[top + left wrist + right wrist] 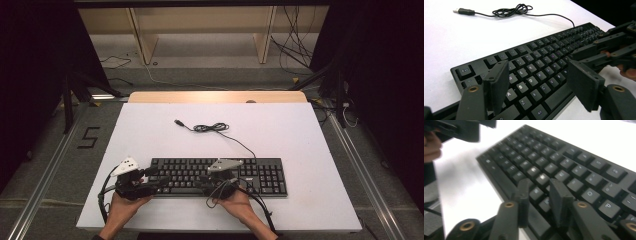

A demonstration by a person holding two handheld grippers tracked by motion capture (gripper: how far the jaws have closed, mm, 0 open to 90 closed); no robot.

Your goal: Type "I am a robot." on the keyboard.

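White table (150, 130) in a dark, cable-strewn room. A black keyboard (260, 175) lies along the near edge, its cord (212, 128) coiled behind, unplugged. Left gripper (159, 178) hangs wide open over the left-hand keys; right gripper (202, 181) is narrowed over the middle keys, gripping nothing. Looks like key-pressing setup, so next probably needs a careful dip onto one key.

Count: one black keyboard (218, 176), one cable (212, 128) ending in one USB plug (178, 122), two grippers, left (159, 180) and right (204, 181), one white counter (280, 127).
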